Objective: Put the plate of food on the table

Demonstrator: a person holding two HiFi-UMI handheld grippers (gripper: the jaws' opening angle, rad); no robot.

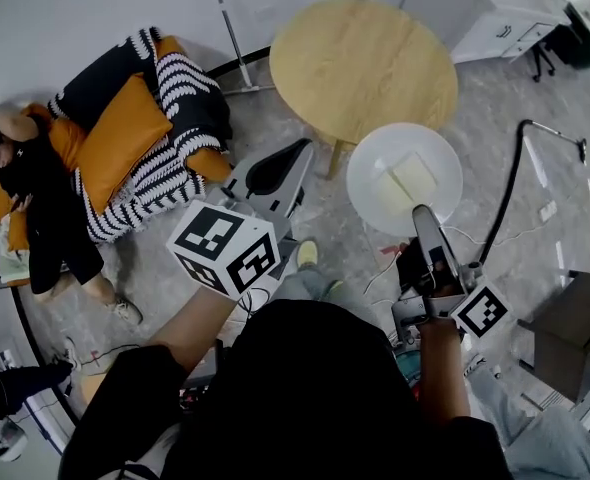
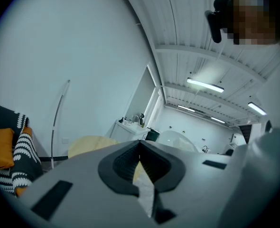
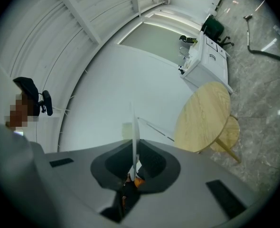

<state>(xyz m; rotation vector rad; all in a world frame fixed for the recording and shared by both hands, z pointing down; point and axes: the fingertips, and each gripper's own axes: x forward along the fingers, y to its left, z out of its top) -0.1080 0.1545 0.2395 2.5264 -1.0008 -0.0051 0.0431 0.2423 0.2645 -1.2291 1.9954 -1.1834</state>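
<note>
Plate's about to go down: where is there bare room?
The round wooden table is bare across its whole top. Crowded: in the head view, left of it, the striped couch with an orange cushion and a person.

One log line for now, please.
right gripper: shut on plate rim | left gripper: shut, empty | plate: above floor, beside table, not on it

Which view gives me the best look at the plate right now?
Head view: the whole plate from above, food on it, right gripper clamped on its rim. Right gripper view shows it only edge-on between the jaws; left gripper view, at most a pale part.
</note>
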